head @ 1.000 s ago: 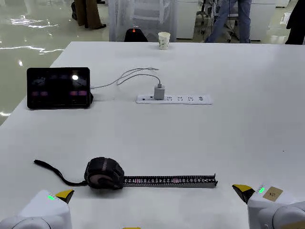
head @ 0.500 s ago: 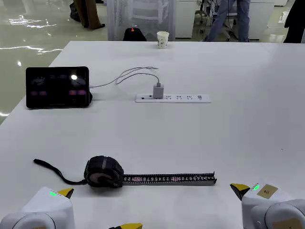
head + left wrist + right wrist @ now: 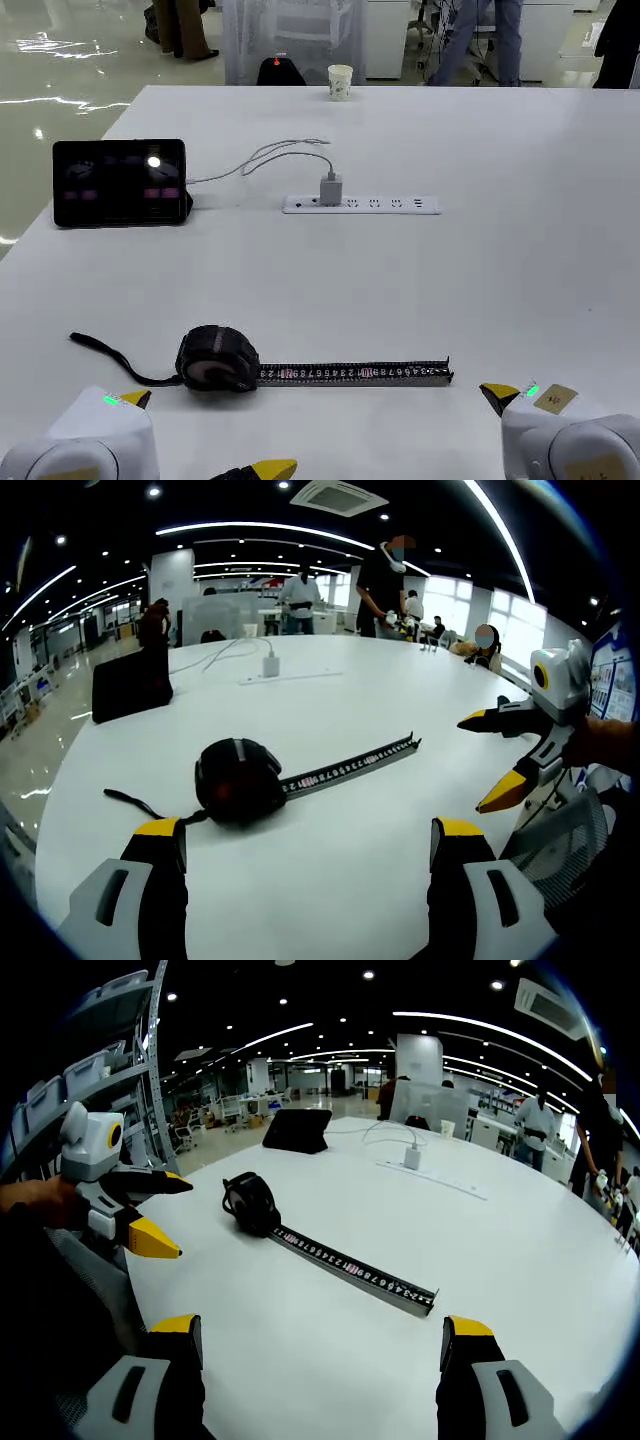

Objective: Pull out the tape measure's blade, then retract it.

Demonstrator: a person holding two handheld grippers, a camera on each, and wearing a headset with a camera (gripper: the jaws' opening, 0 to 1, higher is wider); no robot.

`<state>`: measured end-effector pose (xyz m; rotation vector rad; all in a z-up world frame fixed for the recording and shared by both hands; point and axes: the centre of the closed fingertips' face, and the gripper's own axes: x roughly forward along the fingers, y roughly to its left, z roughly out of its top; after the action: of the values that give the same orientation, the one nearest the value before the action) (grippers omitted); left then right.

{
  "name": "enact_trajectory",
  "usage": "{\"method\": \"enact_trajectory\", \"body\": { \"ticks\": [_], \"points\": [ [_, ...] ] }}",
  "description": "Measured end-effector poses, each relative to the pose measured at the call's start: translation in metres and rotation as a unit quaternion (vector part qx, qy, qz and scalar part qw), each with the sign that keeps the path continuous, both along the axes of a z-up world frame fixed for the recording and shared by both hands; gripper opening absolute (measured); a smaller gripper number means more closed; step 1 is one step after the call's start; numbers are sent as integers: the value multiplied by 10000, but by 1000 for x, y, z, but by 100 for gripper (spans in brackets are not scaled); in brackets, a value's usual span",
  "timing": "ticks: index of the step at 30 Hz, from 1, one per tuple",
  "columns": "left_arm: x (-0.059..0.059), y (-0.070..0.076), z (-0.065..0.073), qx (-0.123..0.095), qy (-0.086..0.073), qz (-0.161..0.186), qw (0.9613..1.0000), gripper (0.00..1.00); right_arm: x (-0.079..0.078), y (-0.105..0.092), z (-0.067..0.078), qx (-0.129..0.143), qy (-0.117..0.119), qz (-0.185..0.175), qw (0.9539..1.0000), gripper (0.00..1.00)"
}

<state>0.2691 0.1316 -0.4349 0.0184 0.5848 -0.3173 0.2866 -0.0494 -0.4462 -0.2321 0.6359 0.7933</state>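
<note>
The left hand-held gripper [image 3: 306, 828] and right hand-held gripper [image 3: 320, 1324] (both spread, empty) should pin the tape measure [image 3: 218, 361] by the tabletop's [image 3: 400, 280] near edge and ease its blade [image 3: 355, 373] home.

Digits 1–9 repeat along tape blade [image 3: 355, 373], barely legible.
</note>
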Motion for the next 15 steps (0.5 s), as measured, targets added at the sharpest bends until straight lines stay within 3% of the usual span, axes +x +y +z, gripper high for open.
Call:
{"method": "enact_trajectory", "body": {
  "ticks": [15],
  "points": [
    [4, 0, -2, -42, 10, 102, 9999, 99, -3, 1, 0, 136, 49, 137, 9998, 99]
  ]
}}
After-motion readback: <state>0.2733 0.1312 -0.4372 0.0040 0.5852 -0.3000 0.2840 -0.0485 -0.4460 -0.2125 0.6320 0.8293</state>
